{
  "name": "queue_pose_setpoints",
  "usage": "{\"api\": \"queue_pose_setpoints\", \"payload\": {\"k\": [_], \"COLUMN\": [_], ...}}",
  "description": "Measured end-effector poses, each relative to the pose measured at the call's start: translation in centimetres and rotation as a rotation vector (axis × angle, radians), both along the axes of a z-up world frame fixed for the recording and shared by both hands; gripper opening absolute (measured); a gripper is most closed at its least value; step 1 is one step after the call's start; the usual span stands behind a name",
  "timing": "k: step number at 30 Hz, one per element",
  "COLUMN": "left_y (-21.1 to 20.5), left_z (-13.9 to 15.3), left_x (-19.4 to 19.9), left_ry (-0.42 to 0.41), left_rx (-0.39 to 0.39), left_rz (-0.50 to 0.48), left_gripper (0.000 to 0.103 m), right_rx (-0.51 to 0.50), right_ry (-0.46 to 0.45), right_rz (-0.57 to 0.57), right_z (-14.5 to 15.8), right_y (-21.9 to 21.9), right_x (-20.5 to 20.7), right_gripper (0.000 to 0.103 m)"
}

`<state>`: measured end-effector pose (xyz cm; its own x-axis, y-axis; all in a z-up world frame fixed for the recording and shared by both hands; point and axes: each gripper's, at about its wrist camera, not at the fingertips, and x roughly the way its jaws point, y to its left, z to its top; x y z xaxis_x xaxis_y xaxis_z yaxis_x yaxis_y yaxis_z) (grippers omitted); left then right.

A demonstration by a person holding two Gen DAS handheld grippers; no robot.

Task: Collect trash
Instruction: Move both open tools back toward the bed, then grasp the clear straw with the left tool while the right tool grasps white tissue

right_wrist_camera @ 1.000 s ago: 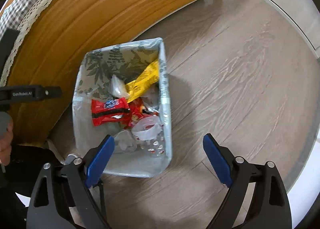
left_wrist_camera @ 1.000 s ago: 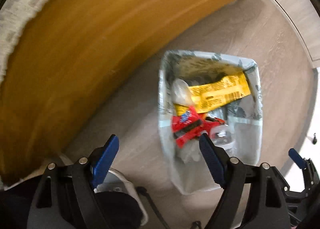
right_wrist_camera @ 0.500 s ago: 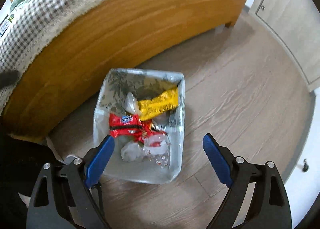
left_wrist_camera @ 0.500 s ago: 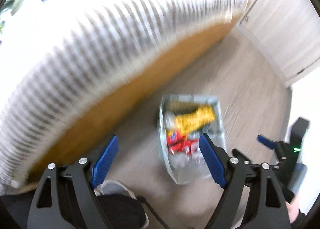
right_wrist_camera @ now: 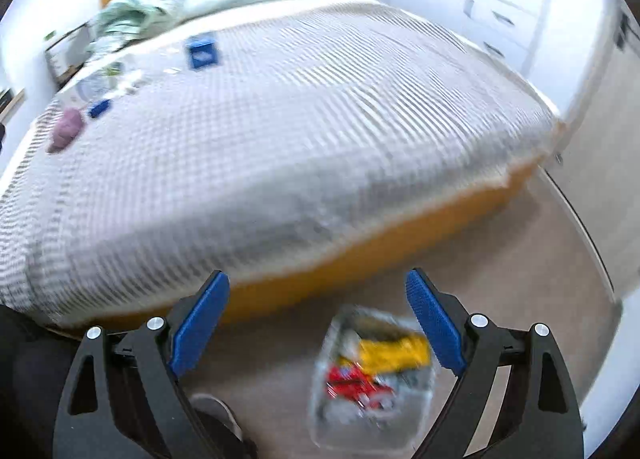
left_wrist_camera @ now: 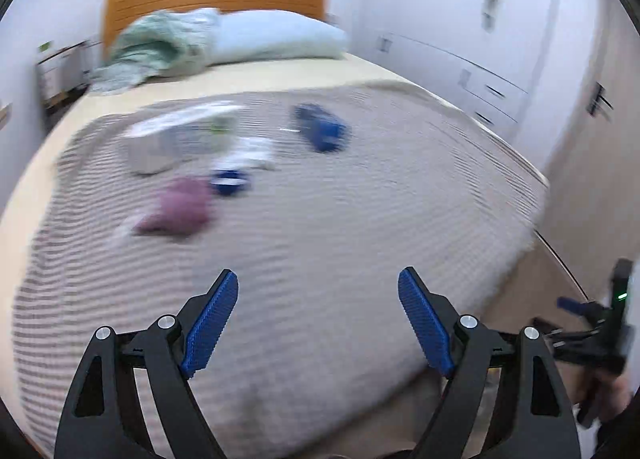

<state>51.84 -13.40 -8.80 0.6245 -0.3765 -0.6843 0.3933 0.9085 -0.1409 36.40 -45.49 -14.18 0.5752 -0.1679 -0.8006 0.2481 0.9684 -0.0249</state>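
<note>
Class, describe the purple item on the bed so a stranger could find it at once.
Start at the bed with its striped cover. Near its left edge lies a cluster of litter; the purple crumpled lump is the piece nearest the foot, beside a small blue item, and the only purple one.

No legible text or labels

The bed (left_wrist_camera: pixel 320 227) carries a purple cloth (left_wrist_camera: pixel 176 207), a blue packet (left_wrist_camera: pixel 322 127) and pale wrappers (left_wrist_camera: pixel 180 135). The floor (right_wrist_camera: pixel 520 259) holds the bin (right_wrist_camera: pixel 372 375).
</note>
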Motion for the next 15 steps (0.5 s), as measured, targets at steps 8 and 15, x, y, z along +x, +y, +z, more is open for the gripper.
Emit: {"api": "queue_pose_setpoints", "payload": {"k": [8,15], "left_y": [15.3,16.4], "left_z": [-4.4,-8.6], "left_x": [9.2,16.7], "left_ry": [0.048,0.114], "left_rx": [0.048,0.108], "left_rz": [0.155,0.094], "left_gripper": [0.047,0.04], "right_rx": [-0.009,-0.003], "right_ry": [-0.037,-0.044], "right_rz": [0.189,0.298], "right_z": [1.4,1.4], "right_y": [8.5,13.0], "right_x": [7.9,13.5], "right_gripper": [0.086,0.086]}}
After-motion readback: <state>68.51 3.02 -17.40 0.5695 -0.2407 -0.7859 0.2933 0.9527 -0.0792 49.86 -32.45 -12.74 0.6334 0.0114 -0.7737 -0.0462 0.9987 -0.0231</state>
